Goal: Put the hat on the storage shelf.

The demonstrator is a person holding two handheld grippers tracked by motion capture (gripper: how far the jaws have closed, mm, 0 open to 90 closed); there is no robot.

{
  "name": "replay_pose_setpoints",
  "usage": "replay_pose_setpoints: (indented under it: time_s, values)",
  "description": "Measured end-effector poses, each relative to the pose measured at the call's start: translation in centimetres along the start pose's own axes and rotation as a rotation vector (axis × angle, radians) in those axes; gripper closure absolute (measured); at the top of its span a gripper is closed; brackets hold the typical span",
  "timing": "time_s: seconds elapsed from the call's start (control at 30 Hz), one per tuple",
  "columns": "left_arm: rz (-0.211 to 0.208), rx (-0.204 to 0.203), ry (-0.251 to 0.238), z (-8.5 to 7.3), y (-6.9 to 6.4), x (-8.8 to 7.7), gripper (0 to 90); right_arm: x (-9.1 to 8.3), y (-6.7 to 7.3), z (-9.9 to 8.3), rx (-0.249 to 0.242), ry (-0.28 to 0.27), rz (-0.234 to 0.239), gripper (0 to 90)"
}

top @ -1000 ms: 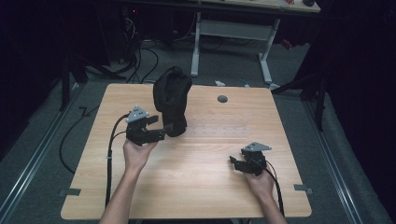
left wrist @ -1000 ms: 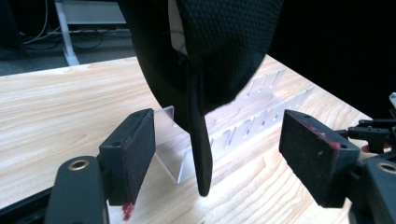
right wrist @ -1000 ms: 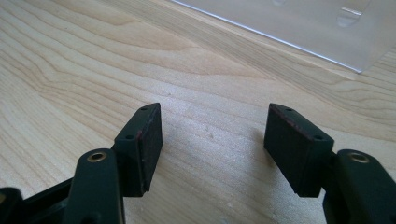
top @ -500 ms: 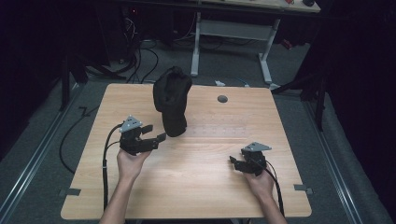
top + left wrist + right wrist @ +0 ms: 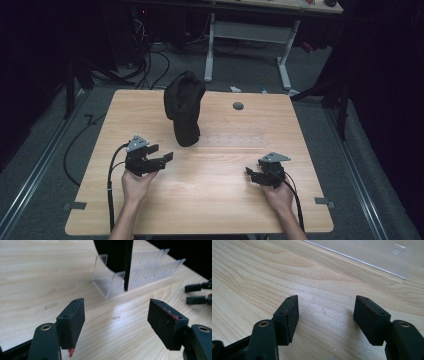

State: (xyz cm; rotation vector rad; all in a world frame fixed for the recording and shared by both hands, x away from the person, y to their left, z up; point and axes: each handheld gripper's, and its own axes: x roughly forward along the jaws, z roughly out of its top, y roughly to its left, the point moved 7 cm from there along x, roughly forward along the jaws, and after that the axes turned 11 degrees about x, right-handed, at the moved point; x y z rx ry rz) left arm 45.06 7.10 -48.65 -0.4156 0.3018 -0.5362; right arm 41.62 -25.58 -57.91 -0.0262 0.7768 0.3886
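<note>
A tall black fabric-covered object stands upright at the back middle of the wooden table, on a clear acrylic stand. In the left gripper view its dark lower part rises from the clear stand. My left gripper hovers low, left of and nearer than the object. It is open, its jaws have just been closing a little, and nothing is between them. My right gripper rests low at the front right, open over bare wood, with the clear stand ahead.
A grey round grommet sits in the tabletop at the back right. Cables trail over the floor to the left. A white desk frame stands behind the table. The right gripper's jaws show at the left gripper view's right edge.
My left gripper has come down and back toward the table's front, away from the black object. The right gripper has stayed where it was.
</note>
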Motion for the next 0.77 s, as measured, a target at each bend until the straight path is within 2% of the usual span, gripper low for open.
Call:
replay_pose_setpoints:
  time_s: [0.1, 0.23, 0.33, 0.43, 0.77]
  values:
    - [0.039, 0.036, 0.034, -1.9, 0.8, 0.2, 30.3, 0.0, 0.0, 0.0, 0.001, 0.000, 0.000, 37.3]
    - [0.114, 0.094, 0.080, -4.7, 2.5, 0.9, 30.3, 0.0, 0.0, 0.0, 0.001, 0.000, 0.000, 37.3]
    - [0.154, 0.123, 0.102, -6.1, 3.4, 1.2, 30.3, 0.0, 0.0, 0.0, 0.001, 0.000, 0.000, 37.3]
    - [0.192, 0.201, 0.117, -7.4, 3.8, 1.4, 30.0, 0.0, 0.0, 0.0, 0.001, 0.000, -0.001, 37.2]
    - [0.202, 0.194, 0.114, -7.4, 3.8, 1.4, 29.4, 0.0, 0.0, 0.0, 0.001, 0.000, -0.001, 37.2]
